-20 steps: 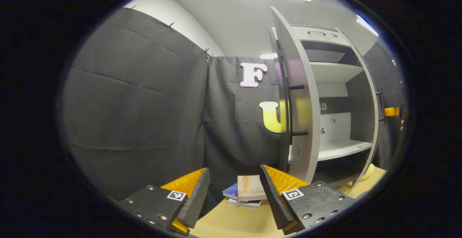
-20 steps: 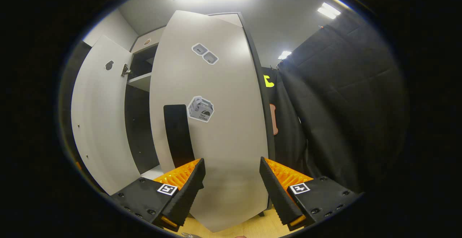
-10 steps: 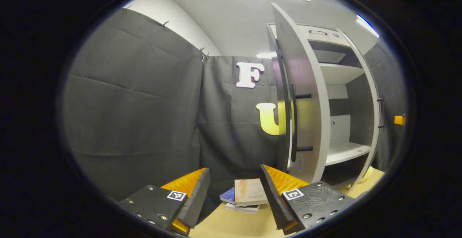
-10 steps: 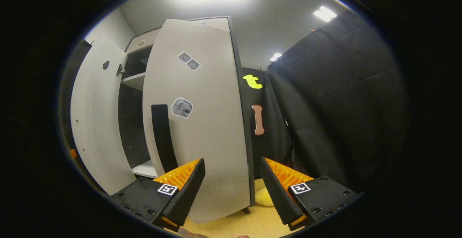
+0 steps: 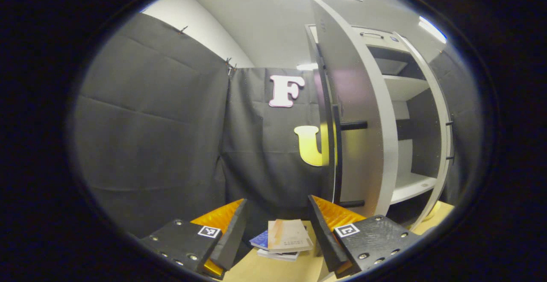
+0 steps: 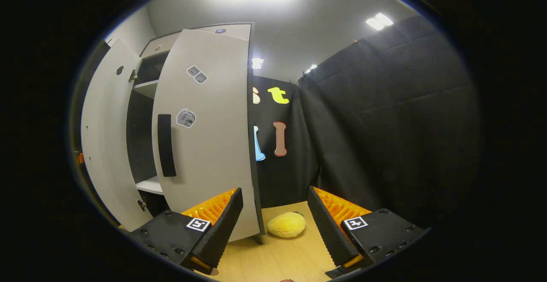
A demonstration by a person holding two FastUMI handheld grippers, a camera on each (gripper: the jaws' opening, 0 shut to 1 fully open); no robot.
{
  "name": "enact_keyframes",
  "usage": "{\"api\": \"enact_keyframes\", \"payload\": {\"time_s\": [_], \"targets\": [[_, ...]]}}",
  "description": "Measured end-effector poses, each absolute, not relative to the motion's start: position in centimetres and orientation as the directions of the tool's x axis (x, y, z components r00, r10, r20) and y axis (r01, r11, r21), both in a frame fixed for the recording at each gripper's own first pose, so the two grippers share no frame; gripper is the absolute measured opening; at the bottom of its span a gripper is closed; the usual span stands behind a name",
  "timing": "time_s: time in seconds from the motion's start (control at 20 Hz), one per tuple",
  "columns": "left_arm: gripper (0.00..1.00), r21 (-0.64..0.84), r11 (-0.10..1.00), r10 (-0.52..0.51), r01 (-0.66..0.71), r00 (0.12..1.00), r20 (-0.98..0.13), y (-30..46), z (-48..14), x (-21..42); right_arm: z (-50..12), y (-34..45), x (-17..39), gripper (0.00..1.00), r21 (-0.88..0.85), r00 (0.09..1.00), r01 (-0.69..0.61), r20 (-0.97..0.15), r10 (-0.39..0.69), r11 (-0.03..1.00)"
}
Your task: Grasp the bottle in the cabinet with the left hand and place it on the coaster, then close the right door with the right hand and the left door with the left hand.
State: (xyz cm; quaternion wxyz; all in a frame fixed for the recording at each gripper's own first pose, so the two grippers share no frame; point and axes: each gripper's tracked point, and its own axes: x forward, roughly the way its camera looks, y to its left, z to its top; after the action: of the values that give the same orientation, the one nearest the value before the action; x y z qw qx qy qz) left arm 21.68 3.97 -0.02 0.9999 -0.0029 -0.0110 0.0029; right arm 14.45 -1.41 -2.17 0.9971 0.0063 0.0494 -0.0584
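The cabinet (image 5: pixel 410 102) stands on the light wooden table (image 6: pixel 282 260) with both doors partly open and its white shelves bare where they can be seen. In the right gripper view the right door (image 6: pixel 209 136) stands nearly closed across the front, a dark vertical handle (image 6: pixel 166 145) and small stickers on its face; the left door (image 6: pixel 104 141) swings out to its left. In the left gripper view the left door (image 5: pixel 359 115) stands edge-on, just beyond the right-hand finger. The bottle and coaster cannot be made out.

The left gripper (image 5: pixel 277 239) is spread wide and holds nothing; a small stack of books (image 5: pixel 284 240) lies on the table between its fingers, farther off. The right gripper (image 6: pixel 275 226) is also wide and bare, with a yellow plush object (image 6: pixel 286 224) lying on the table beyond it, beside the cabinet's right corner.
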Motion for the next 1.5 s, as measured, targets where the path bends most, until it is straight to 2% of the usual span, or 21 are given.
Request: {"api": "enact_keyframes", "payload": {"time_s": [0.4, 0.45, 0.5, 0.55, 0.6, 0.65, 0.75, 0.85, 0.95, 1.5], "targets": [[0.81, -0.006, 0.999, -0.033, 0.034, 0.999, 0.03, 0.2, 0.2, 20.6, -2.4, -2.5, 13.3, 0.97, -0.018, 0.99, 0.091, -0.108, -0.093, 0.996], [0.88, -0.009, 0.999, -0.044, 0.044, 0.998, 0.033, -0.6, 0.3, 20.6, -2.4, -2.5, 13.3, 0.97, -0.02, 0.99, 0.088, -0.109, -0.089, 0.996], [0.88, -0.009, 0.999, -0.051, 0.051, 0.998, 0.036, -1.3, 0.4, 20.6, -2.4, -2.5, 13.3, 0.97, -0.017, 0.99, 0.084, -0.112, -0.085, 0.996], [0.87, -0.005, 0.998, -0.059, 0.059, 0.997, 0.041, -2.0, 0.3, 20.4, -2.4, -2.5, 13.2, 0.97, -0.013, 0.99, 0.081, -0.114, -0.082, 0.997], [0.81, -0.001, 0.997, -0.074, 0.074, 0.996, 0.042, -2.8, 0.4, 20.2, -2.4, -2.5, 13.1, 0.97, -0.011, 0.99, 0.078, -0.115, -0.079, 0.997], [0.88, 0.001, 0.996, -0.091, 0.091, 0.995, 0.044, -3.7, 0.6, 20.3, -2.5, -2.6, 12.9, 0.98, -0.009, 0.99, 0.076, -0.119, -0.077, 0.997], [0.88, -0.001, 0.993, -0.116, 0.116, 0.992, 0.05, -5.1, 0.6, 20.7, -2.4, -2.5, 12.6, 0.98, -0.006, 0.99, 0.068, -0.123, -0.069, 0.998], [0.81, 0.003, 0.993, -0.116, 0.116, 0.992, 0.057, -5.8, 0.7, 21.1, -2.2, -2.8, 12.1, 0.97, -0.015, 0.99, 0.07, -0.12, -0.071, 0.997], [0.81, 0.002, 0.993, -0.114, 0.114, 0.992, 0.062, -6.5, 1.0, 21.0, -2.2, -3.2, 11.5, 0.97, -0.028, 0.989, 0.077, -0.122, -0.079, 0.997], [0.81, -0.044, 0.967, -0.247, 0.251, 0.966, 0.075, -16.8, 0.9, 23.4, -2.5, -6.3, 9.2, 0.97, -0.036, 0.978, 0.151, -0.14, -0.155, 0.988]]}}
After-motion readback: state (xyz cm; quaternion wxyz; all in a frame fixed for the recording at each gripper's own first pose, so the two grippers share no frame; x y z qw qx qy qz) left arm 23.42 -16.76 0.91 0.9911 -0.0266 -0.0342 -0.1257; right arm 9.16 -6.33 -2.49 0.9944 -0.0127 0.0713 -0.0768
